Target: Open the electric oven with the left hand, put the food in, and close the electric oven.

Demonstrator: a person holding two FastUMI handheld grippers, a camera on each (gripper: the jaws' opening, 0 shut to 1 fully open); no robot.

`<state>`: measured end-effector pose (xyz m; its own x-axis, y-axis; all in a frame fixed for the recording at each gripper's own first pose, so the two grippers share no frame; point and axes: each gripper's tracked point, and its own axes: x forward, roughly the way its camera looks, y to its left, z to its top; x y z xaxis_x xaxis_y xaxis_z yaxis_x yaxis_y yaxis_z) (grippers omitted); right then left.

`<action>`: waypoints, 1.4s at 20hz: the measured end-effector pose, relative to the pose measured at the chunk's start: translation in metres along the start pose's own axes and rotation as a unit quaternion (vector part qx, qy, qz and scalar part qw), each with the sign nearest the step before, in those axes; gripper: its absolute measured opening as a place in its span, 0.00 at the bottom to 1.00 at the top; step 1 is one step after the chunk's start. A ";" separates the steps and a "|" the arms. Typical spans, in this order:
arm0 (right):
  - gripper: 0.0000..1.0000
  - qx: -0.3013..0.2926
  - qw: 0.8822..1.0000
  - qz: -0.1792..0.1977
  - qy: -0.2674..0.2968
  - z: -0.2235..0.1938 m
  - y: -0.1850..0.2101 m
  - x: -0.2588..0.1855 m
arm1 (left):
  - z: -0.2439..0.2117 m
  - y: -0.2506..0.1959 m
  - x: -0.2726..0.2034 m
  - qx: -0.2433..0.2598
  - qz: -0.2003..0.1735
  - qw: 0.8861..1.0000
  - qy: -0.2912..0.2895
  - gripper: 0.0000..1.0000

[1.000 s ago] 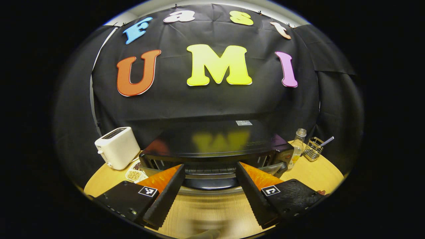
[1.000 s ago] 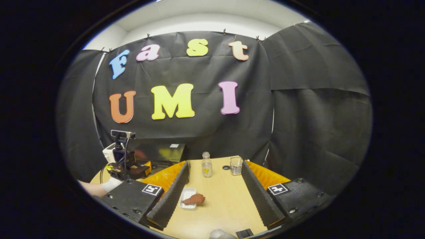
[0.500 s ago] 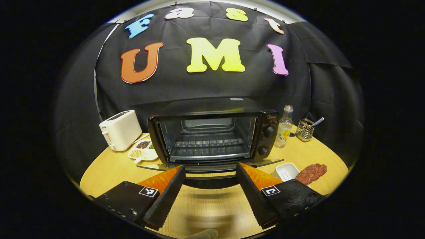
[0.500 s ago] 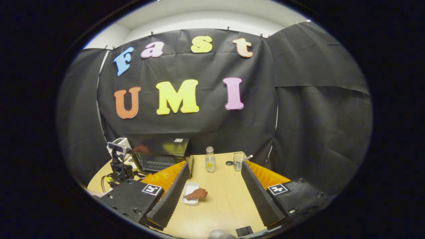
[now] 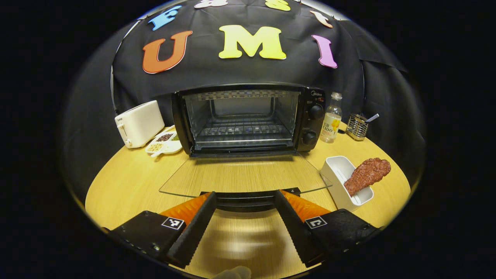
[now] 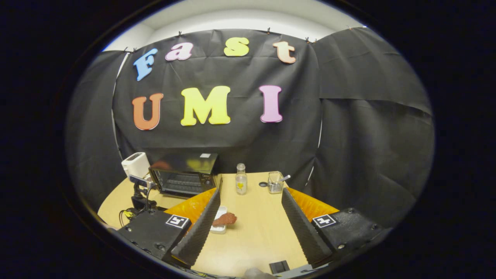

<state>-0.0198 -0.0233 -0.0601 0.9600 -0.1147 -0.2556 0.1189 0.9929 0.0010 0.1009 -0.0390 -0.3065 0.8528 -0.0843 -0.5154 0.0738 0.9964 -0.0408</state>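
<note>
The black electric oven (image 5: 248,116) stands at the back of the round wooden table with its glass door (image 5: 244,174) lying flat and its rack bare. My left gripper (image 5: 245,197) is open, and the door's dark handle (image 5: 248,202) lies across the gap at its fingertips. A reddish-brown piece of food (image 5: 366,174) rests on a white tray (image 5: 339,176) to the right of the door. My right gripper (image 6: 250,192) hangs open above the table, with the food (image 6: 224,219) beside its left finger. The oven (image 6: 184,178) is far left there.
A white toaster (image 5: 139,123) and a divided dish of beans (image 5: 164,141) sit left of the oven. A small bottle (image 5: 331,122) and a wire basket (image 5: 356,126) stand to its right. Bare tabletop (image 6: 255,228) lies under my right gripper.
The oven door has swung from nearly closed to fully down and flat. My left gripper went down and back with the handle. My right gripper has drifted slightly back.
</note>
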 end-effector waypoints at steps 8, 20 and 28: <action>1.00 0.007 1.000 -0.011 0.021 -0.019 -0.006 -0.008 | -0.025 -0.001 0.010 0.002 -0.001 0.999 0.034 0.96; 0.97 0.037 0.996 0.040 0.072 -0.070 -0.012 0.039 | 0.004 0.029 -0.039 -0.019 0.007 0.999 -0.029 0.97; 0.92 0.084 0.963 0.164 0.196 -0.151 0.024 0.144 | 0.034 0.025 -0.131 -0.035 0.016 0.997 -0.070 0.96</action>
<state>0.0828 -0.0117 -0.2430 0.7870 0.2571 -0.5608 -0.1029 0.9510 0.2916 0.0084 -0.0030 -0.2111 0.9184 -0.0479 -0.3928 0.0143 0.9960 -0.0882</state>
